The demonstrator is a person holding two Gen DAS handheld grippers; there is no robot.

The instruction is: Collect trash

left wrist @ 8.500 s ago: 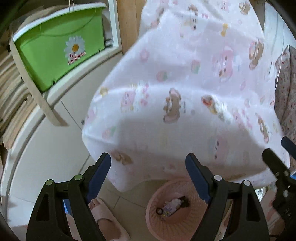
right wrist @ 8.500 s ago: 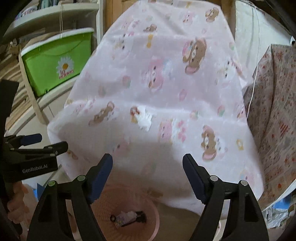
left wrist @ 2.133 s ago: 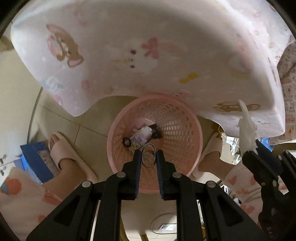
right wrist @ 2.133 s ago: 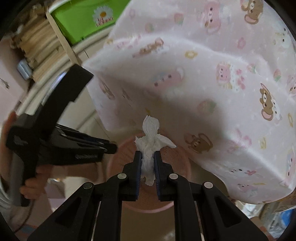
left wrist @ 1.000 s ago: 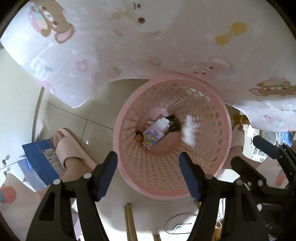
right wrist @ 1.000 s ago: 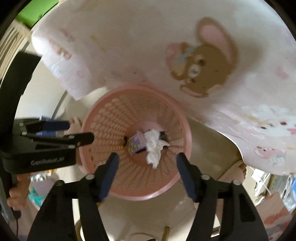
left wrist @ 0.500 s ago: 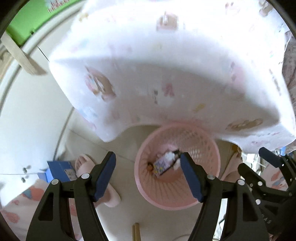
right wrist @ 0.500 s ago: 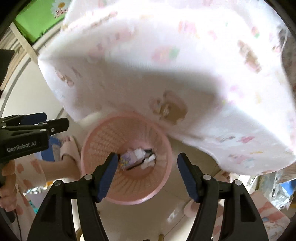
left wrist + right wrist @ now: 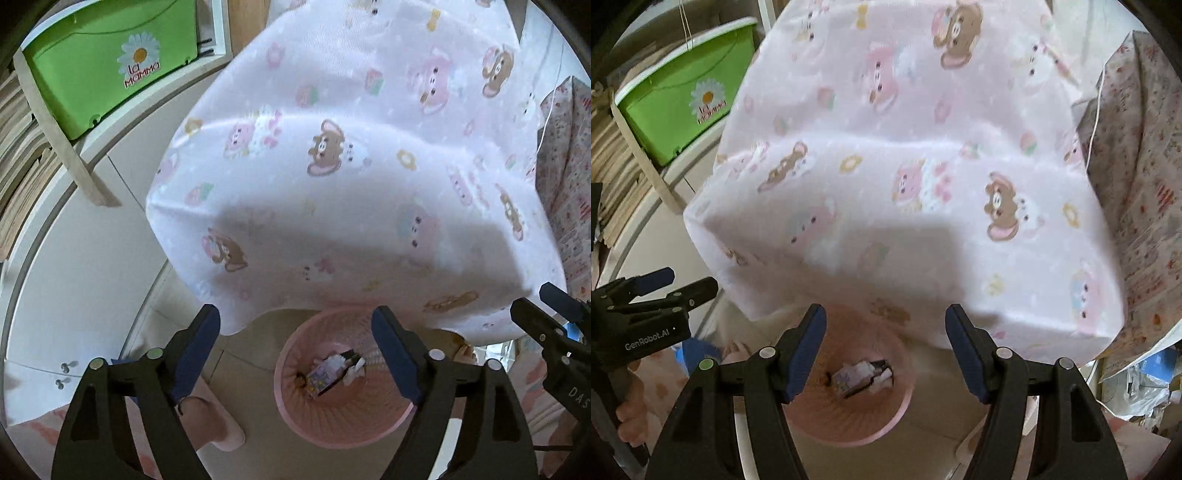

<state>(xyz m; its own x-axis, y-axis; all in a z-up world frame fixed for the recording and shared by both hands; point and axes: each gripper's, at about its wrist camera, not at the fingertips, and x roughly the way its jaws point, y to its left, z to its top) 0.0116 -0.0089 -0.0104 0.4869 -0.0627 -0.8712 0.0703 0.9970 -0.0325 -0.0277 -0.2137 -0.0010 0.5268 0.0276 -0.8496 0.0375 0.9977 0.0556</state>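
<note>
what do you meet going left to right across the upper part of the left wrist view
green storage box → pink cartoon-print cloth → floral patterned fabric

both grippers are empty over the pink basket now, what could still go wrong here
The pink basket sits partly under the cloth-covered table edge, so later drops could catch on the cloth. The left gripper and right gripper, both open, are close together and might bump. A slippered foot beside the basket could knock it.
</note>
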